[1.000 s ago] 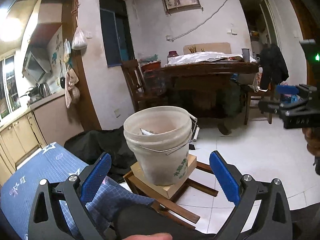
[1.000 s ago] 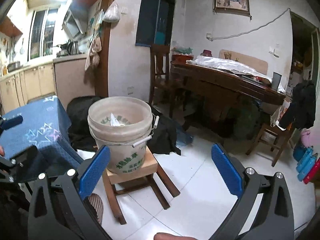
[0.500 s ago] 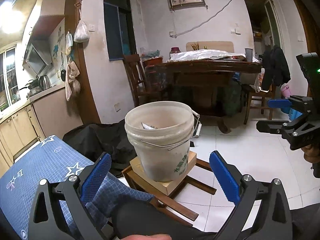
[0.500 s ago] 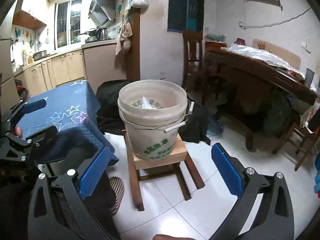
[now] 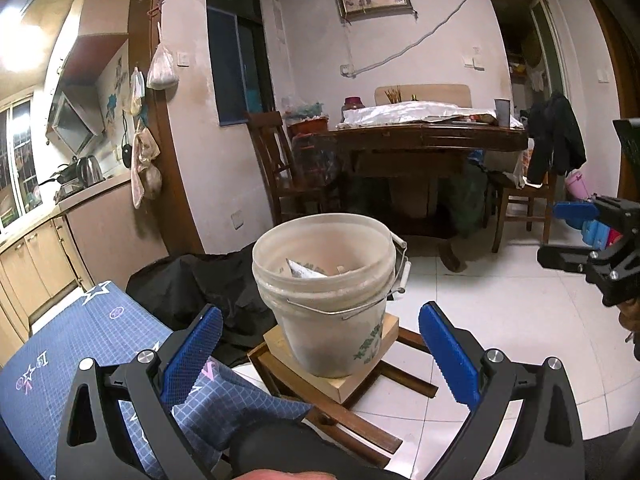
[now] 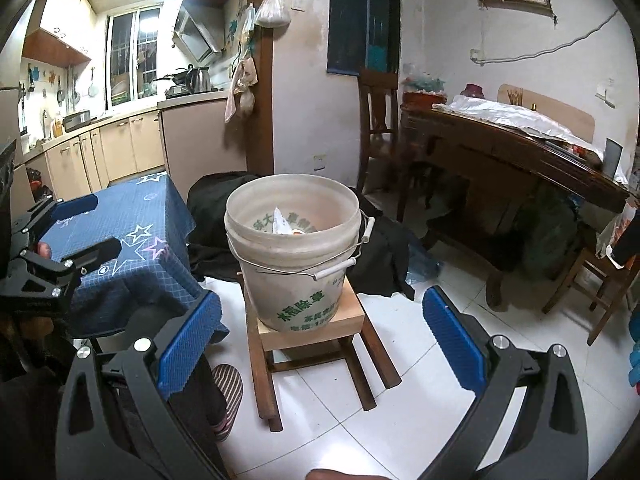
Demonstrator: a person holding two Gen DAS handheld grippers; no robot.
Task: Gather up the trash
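Note:
A whitish plastic bucket (image 5: 326, 292) with a wire handle stands on a small wooden stool (image 5: 340, 376); it also shows in the right wrist view (image 6: 294, 256) on the stool (image 6: 316, 332). Crumpled paper trash (image 5: 304, 270) lies inside it, also seen from the right (image 6: 282, 222). My left gripper (image 5: 320, 356) is open and empty, just short of the bucket. My right gripper (image 6: 322, 340) is open and empty, in front of the stool. Each gripper shows at the edge of the other's view: right (image 5: 592, 236), left (image 6: 60, 236).
A table with a blue star-patterned cloth (image 6: 120, 232) stands left of the bucket. A black bag (image 5: 200, 280) lies behind it. A dark dining table (image 5: 420, 140) with chairs stands at the back. The floor (image 6: 420, 400) is white tile. My slippered foot (image 6: 226, 392) is beside the stool.
Both grippers have shifted a little. The right view has swung left, so the bucket now sits centred between its fingers. Both stay open.

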